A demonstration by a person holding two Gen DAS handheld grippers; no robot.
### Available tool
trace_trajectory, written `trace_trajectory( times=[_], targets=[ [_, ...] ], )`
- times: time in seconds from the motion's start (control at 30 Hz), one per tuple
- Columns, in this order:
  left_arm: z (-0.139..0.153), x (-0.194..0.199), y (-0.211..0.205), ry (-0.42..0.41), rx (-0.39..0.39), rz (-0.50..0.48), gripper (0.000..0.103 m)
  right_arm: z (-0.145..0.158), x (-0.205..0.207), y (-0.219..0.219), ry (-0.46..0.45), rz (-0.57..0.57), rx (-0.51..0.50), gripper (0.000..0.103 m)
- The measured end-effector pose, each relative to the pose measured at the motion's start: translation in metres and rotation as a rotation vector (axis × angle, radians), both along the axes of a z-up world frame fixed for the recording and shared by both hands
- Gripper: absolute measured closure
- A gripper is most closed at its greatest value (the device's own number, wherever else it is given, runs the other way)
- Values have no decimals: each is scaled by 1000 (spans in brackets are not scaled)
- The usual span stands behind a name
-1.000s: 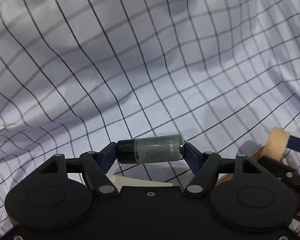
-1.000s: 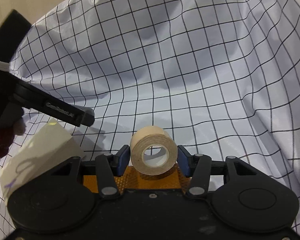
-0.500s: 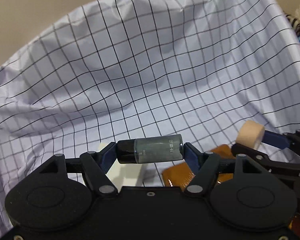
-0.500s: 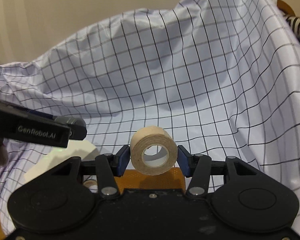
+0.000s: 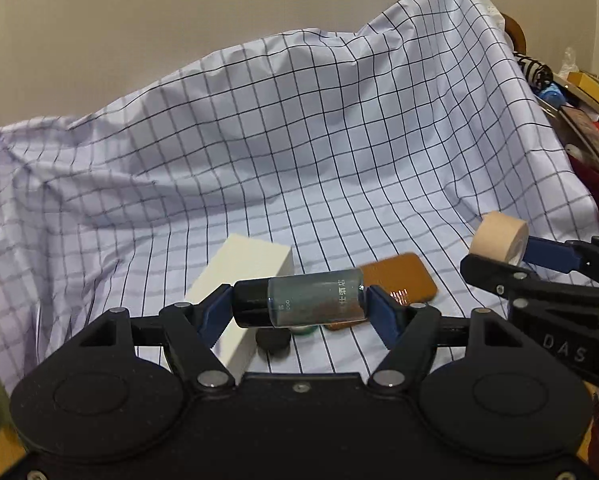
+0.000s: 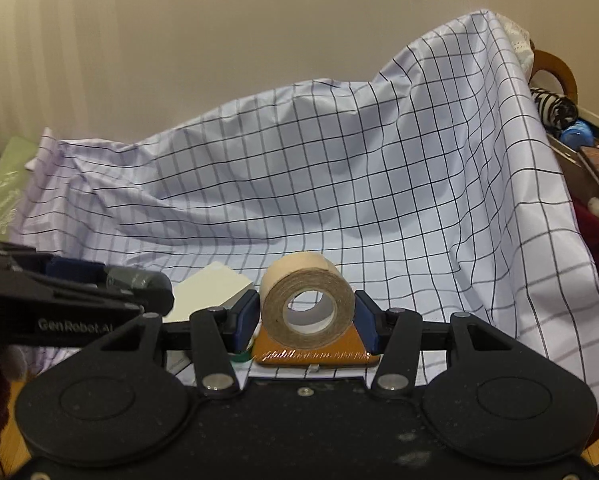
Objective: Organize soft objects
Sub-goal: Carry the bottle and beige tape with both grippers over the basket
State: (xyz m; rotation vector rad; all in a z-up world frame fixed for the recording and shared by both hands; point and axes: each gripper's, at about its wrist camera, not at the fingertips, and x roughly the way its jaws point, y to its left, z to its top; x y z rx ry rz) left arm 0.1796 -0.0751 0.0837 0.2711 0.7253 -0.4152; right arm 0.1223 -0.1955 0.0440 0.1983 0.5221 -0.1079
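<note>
The bottle (image 5: 297,302) hides part of the brown pad (image 5: 395,286) and most of a small green thing (image 5: 302,330) under it. The green thing is too hidden to name. The white box (image 5: 243,280) is partly behind the left gripper (image 5: 299,306). In the right view, the tape roll (image 6: 306,300) covers the back of the brown pad (image 6: 315,354). The stuff on the far right (image 5: 579,92) is cut off by the edge and too small to tell. The letters on the bottle are too blurry to read.
</note>
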Motion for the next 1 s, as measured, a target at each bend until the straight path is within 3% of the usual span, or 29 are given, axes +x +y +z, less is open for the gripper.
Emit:
trace_trajectory(
  times=[0.43,0.77,1.0],
  targets=[
    [-27,-84,38,23,-33,111,36,-9,-82,33,34,28,65,53],
    [-54,-121,62,59,-68,217,36,-35,-120,52,107,43,57,53],
    [-78,-139,62,109,-65,225,36,-44,-139,53,130,25,60,53]
  ],
)
